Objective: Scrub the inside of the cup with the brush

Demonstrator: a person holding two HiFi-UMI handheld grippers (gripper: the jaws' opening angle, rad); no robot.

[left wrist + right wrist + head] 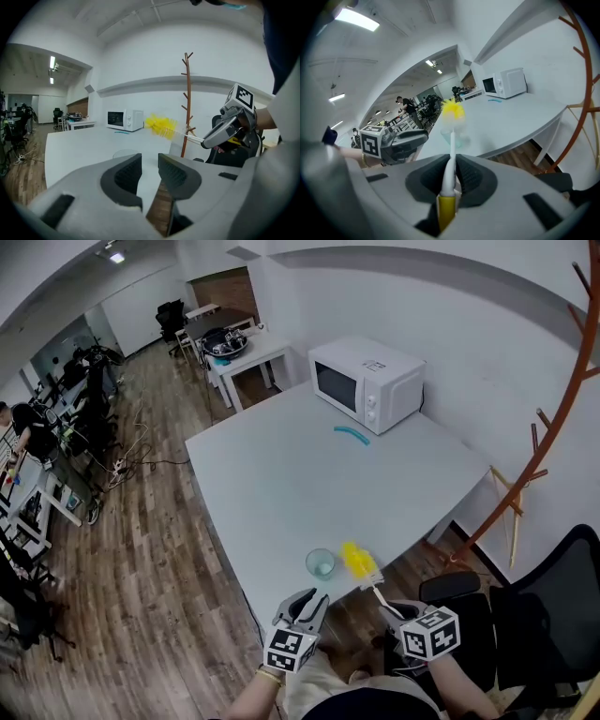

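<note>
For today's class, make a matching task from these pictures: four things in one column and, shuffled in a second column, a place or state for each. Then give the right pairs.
Things:
1. cup
2. brush
3. microwave
4. left tongs

Places or states:
A. held in the right tongs
B. at the far end of the table
C. nothing between them
D. upright on the table, near its front edge

Pairs: 1-D, 2-A, 3-B, 4-C

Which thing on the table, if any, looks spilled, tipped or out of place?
Nothing is spilled or tipped. The cup stands upright, though near the table edge; the right gripper holds the brush.
</note>
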